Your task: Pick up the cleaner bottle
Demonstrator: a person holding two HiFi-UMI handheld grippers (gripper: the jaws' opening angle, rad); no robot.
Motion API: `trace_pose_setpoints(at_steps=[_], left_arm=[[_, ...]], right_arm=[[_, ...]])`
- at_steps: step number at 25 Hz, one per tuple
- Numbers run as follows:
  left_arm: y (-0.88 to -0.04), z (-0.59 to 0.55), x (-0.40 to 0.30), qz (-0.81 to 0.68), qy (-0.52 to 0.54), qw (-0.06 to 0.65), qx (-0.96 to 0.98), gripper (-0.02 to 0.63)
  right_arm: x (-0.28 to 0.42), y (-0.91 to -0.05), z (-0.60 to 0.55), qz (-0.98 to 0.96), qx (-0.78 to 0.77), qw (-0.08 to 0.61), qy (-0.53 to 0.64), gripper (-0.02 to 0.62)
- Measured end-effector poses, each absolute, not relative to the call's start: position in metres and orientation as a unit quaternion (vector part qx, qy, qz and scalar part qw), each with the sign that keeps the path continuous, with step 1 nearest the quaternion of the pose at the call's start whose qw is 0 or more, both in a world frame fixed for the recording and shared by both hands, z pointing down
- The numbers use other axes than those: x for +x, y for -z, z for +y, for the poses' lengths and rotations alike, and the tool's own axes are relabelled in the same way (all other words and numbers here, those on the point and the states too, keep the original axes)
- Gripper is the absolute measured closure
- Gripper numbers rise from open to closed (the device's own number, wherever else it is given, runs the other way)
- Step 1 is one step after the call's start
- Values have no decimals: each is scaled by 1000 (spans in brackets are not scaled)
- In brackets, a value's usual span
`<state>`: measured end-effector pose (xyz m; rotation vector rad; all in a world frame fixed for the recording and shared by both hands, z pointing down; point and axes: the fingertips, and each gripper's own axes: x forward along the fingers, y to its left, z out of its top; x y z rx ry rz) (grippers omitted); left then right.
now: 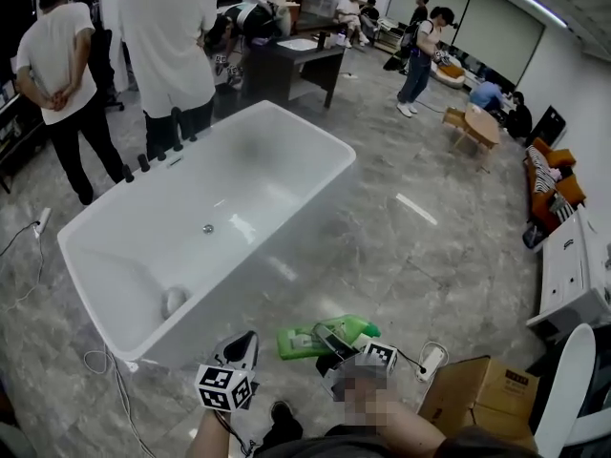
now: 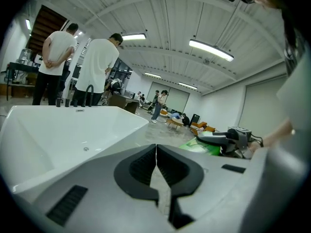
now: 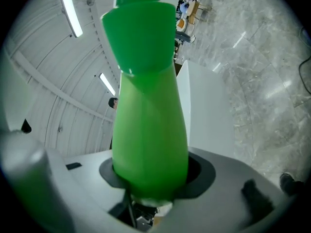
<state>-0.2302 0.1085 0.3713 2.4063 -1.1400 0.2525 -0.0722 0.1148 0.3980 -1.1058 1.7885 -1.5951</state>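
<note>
The green cleaner bottle [image 1: 310, 338] hangs in the air, lying roughly level, just off the near right corner of the white bathtub [image 1: 296, 194]. My right gripper [image 1: 336, 340] is shut on the bottle's body. In the right gripper view the bottle [image 3: 148, 115] fills the middle, its cap end pointing away, with the dark jaw pads [image 3: 201, 171] pressed to both sides of it. My left gripper [image 1: 245, 344] floats beside it to the left, jaws closed together with nothing between them [image 2: 156, 152]. The left gripper view shows the bottle [image 2: 201, 146] off to its right.
Two people stand behind the tub's far rim, near the black taps [image 1: 160, 151]. A cardboard box [image 1: 482, 389] and a power strip [image 1: 430, 361] lie on the floor at right. A white cabinet [image 1: 573, 275] lines the right wall. Cables trail at the tub's left.
</note>
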Motion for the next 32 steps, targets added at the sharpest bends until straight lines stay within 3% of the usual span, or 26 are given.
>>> trace_pose_setpoints(at_steps=[10,23,32], left_arm=[[-349,164,-184,-413,-81,211,882,591],[-347,336,-80,-378,-100,203,898,591],[-356,419,-38,-368,-115,202,900,591]], right_arm=[[-33,-373,164,674,-395,276,560,394],[63,-384,344,624,-419,318,578,394],[105,-401,428,623,-423,309,581,394]])
